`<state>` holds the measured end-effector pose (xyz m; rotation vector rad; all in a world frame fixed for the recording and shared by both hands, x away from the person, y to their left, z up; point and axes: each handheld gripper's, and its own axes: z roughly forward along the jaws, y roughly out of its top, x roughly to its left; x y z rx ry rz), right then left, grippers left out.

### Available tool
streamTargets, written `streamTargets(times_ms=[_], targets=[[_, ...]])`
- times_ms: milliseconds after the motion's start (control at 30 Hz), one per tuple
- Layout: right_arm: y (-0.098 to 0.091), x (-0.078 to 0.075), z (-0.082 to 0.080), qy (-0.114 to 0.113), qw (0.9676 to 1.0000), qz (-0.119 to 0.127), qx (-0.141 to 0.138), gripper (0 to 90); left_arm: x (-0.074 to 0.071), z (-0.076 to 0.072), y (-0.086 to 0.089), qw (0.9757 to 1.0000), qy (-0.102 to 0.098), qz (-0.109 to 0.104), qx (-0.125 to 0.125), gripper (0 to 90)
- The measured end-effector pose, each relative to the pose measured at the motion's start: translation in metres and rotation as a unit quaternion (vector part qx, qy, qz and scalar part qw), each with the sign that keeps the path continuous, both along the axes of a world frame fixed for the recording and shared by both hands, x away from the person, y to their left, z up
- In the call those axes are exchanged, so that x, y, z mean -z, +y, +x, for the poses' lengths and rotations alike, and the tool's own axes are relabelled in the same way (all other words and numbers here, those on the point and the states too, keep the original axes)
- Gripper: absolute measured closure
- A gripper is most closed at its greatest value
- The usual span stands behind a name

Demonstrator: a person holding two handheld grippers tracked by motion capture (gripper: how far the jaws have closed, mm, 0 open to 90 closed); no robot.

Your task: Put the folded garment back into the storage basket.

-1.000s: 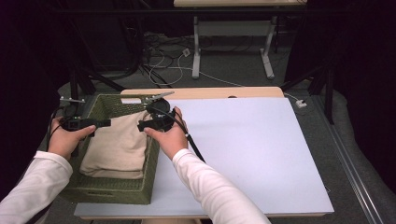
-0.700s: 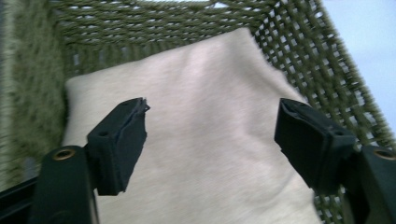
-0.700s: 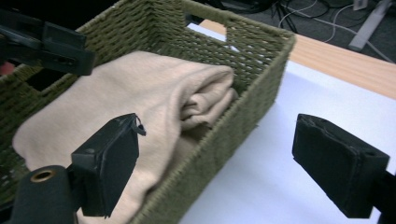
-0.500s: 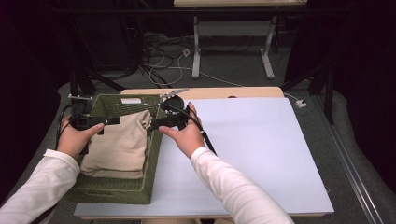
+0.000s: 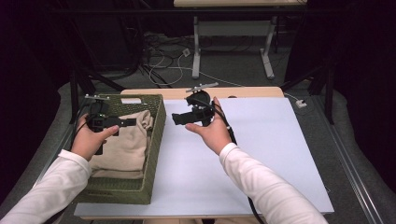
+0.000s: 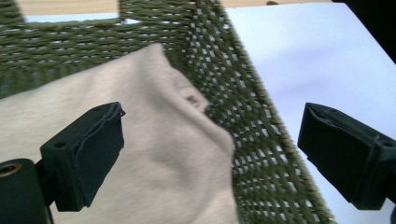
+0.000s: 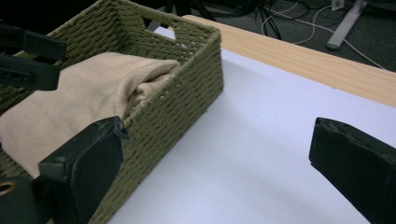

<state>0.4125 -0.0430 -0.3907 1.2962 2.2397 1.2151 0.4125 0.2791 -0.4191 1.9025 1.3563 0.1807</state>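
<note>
A green woven basket (image 5: 157, 140) stands at the table's left end with a folded beige cloth (image 5: 122, 150) lying in it. My left gripper (image 5: 132, 122) hovers over the basket's far left part, jaws pointing right. In the left gripper view the cloth (image 6: 154, 140) and the basket's wall (image 6: 243, 84) lie below the wide-apart jaws. My right gripper (image 5: 177, 119) hangs over the white mat (image 5: 261, 154) just right of the basket, jaws pointing left at it. Both grippers' jaws have just been opening, with nothing between them. In the right gripper view the basket (image 7: 187, 93) and cloth (image 7: 79, 98) lie ahead to the left.
The white mat covers most of the wooden table (image 5: 243, 92), whose bare strip runs along the far side. Beyond it the floor holds loose cables (image 5: 163, 60) and the legs of another table (image 5: 198, 44). Dark curtains close off both sides.
Both grippers were over the far end of the cloth in the basket. They have drawn apart: the right one out over the mat, the left one toward the basket's left side. The cloth lies loose.
</note>
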Motion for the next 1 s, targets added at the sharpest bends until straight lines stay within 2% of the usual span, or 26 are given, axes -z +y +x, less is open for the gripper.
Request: streamTargets(times_ms=[133,300,400,700,767,1000], targets=[[-0.016,-0.003,-0.001,-0.005,1.0000,0.004,-0.001,2.2,-0.003,-0.004,-0.010,0.9999,-0.008,-0.002,0.007,5.7],[-0.035,-0.005,-0.006,-0.011,0.9999,-0.004,-0.003,1.9,-0.008,-0.010,-0.022,0.9996,-0.019,-0.004,0.018,1.4],[-0.044,-0.004,-0.009,-0.011,0.9999,-0.003,0.006,1.9,-0.010,-0.012,-0.029,0.9993,-0.029,-0.002,0.023,1.2],[-0.082,-0.002,-0.022,-0.017,0.9996,-0.006,0.024,1.9,-0.011,-0.021,-0.050,0.9983,-0.041,-0.011,0.041,0.5],[-0.091,-0.002,-0.027,-0.018,0.9994,-0.008,0.027,1.9,-0.011,-0.023,-0.053,0.9979,-0.042,-0.006,0.048,0.5],[-0.119,0.003,-0.041,-0.013,0.9992,-0.002,0.038,0.0,-0.009,-0.032,-0.064,0.9966,-0.047,-0.022,0.064,0.5]])
